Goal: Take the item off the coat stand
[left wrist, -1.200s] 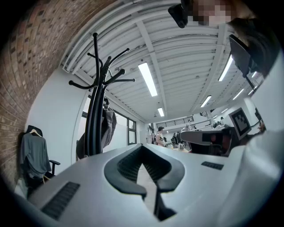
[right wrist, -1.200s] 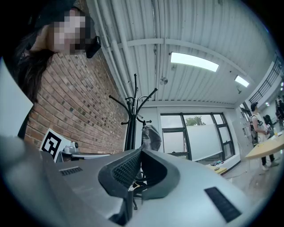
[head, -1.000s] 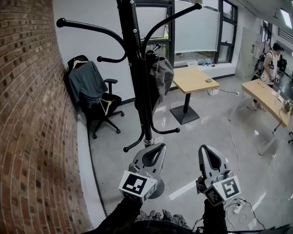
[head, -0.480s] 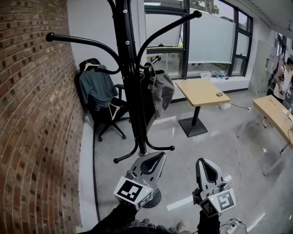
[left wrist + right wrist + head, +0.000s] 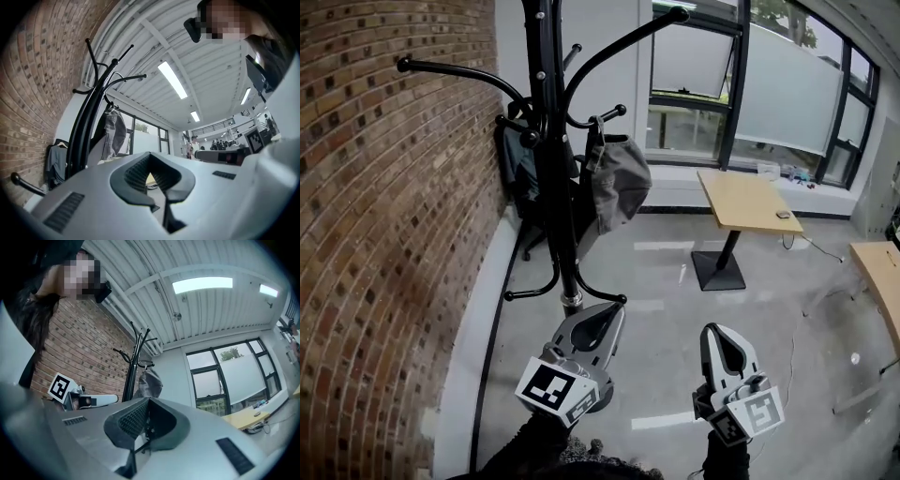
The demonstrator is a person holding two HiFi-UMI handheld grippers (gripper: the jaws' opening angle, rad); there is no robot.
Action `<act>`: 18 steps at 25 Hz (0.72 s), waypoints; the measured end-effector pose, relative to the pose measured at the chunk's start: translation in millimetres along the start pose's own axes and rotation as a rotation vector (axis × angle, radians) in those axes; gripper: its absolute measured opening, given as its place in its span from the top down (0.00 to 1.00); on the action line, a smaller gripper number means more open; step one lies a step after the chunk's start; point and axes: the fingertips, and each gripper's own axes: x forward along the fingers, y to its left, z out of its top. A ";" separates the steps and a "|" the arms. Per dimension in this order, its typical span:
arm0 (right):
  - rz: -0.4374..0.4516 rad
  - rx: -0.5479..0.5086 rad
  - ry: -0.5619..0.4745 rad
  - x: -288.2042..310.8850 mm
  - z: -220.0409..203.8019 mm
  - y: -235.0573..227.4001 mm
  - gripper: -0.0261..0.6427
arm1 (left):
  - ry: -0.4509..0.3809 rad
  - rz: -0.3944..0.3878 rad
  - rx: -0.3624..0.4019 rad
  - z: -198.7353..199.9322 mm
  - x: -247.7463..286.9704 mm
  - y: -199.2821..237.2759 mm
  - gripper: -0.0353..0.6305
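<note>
Grey fabric item (image 5: 617, 178) hung on coat stand (image 5: 549, 187) hook, right of pole. Looked soft, light, floppy; pinch near hook. Left gripper (image 5: 613, 313) and right gripper (image 5: 718, 332) closed, empty, below stand's hooks.

No text, label, brand, number or sign can be read in any view

The left gripper (image 5: 617, 307) and right gripper (image 5: 711, 330) are pale grey, tapering shells, each with a black ribbed teardrop recess between its jaws. Each carries a white marker cube (image 5: 553, 389) printed with black squares. Below them, dark sleeves (image 5: 534, 442) cover the person's forearms.
</note>
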 end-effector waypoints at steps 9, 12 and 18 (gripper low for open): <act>0.173 0.063 -0.006 -5.7 -1.2 -12.9 0.95 | -0.024 0.209 0.045 15.7 -11.2 -9.9 0.94; 0.219 0.081 -0.011 -6.9 -1.0 -8.7 0.95 | -0.013 0.246 0.069 17.5 -17.9 -14.9 0.94; 0.271 0.078 -0.016 17.4 -0.2 0.0 0.95 | 0.034 0.321 0.126 13.5 -17.4 -0.2 0.94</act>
